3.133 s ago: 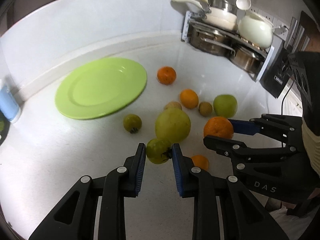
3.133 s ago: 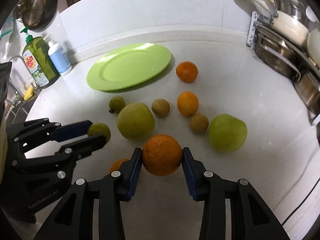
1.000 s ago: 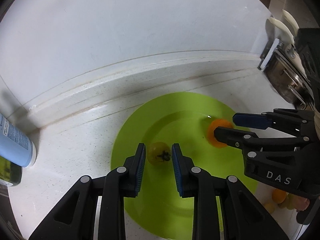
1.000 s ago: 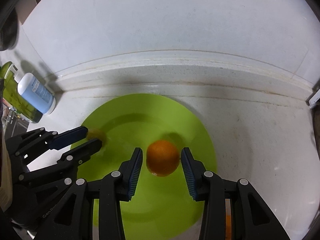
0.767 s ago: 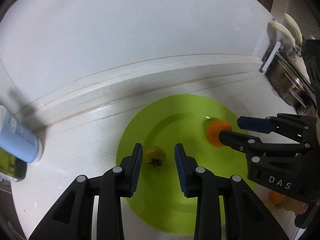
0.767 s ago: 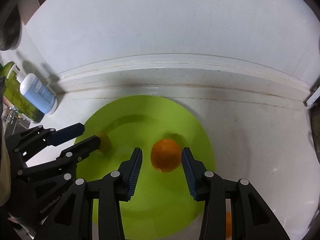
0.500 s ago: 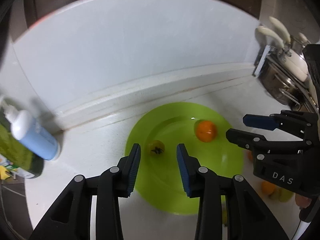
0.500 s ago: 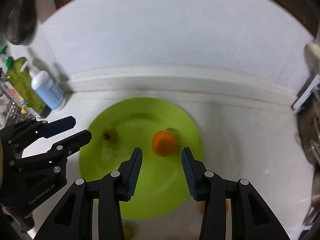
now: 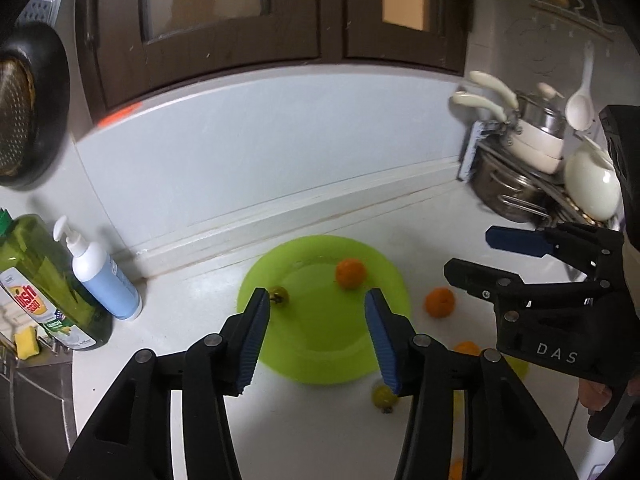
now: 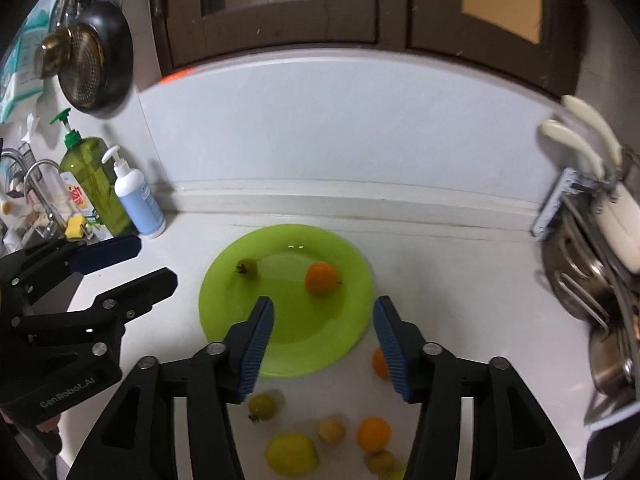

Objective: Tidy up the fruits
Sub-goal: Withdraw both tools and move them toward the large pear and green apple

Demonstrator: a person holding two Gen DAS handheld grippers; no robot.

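Green plate [image 10: 224, 312] is looking glossy, smooth plastic w/ a light glare; white countertop [image 10: 460, 280] is showing a smooth, faintly speckled finish. Pots [image 9: 508, 192] are gleaming as shiny metal, cabinet doors [image 9: 240, 12] are reading as dark wood, gripper bodies matt black plastic w/ ribbed blue pads [image 10: 256, 344].

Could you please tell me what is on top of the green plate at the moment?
The green plate holds an orange and a small green fruit, apart. Gripper fingers cover its near edge.

Orange [image 10: 321, 278] and small green fruit [image 10: 247, 267] released onto green plate [image 10: 320, 344], both tongs opened, empty, pulled back higher
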